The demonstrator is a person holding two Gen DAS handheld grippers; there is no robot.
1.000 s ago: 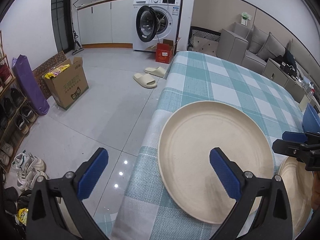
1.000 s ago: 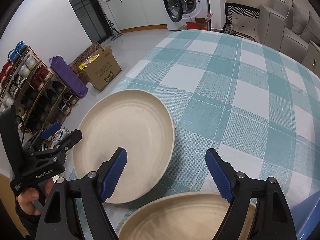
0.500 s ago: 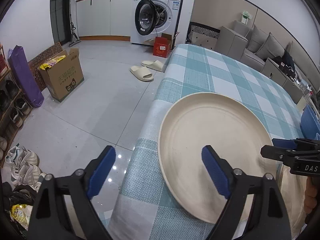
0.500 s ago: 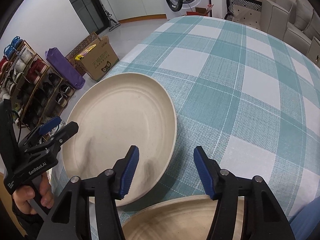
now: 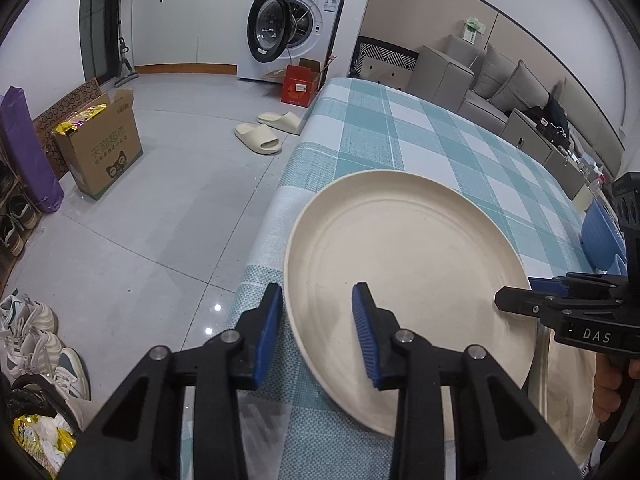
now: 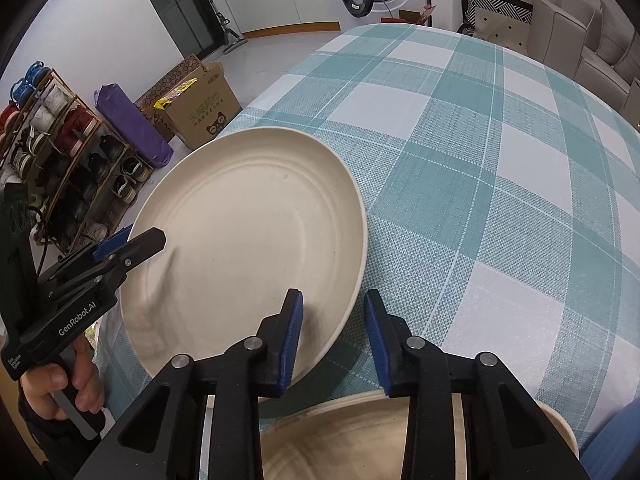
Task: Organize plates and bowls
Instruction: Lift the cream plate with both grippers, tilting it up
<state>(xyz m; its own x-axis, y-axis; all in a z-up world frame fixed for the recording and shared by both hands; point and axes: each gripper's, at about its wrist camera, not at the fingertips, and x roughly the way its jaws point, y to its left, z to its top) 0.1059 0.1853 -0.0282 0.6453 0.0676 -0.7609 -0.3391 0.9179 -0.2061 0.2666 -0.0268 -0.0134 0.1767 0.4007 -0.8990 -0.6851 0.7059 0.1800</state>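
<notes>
Both of my grippers have just been closing around the cream plate (image 5: 404, 272): a second ago their blue pads stood wide, and now they sit narrow on opposite edges of it. From the left wrist camera, my left gripper (image 5: 318, 336) straddles the plate's near-left rim, one pad outside against the edge over the tablecloth (image 5: 376, 128), the other inside on the plate's floor; a gap shows between the inner pad and the rim, so I can't say for certain the pads are pressing. From the right wrist camera, my right gripper (image 6: 334, 340) straddles the rim on the opposite side in the same way, left pad over the plate's inner surface, right pad outside over the cloth, and again I can't tell whether it truly bites. That plate lies at the table's corner nearest the shoe rack (image 6: 52, 160), its edge reaching the table's edge. A second cream plate (image 6: 360, 440) sits just beside it, closer to me, partly under the right gripper's frame. A hand (image 6: 68, 384) shows at the left gripper's handle. On the floor beyond stand a cardboard box (image 5: 100, 144) and a pair of slippers (image 5: 268, 132).
</notes>
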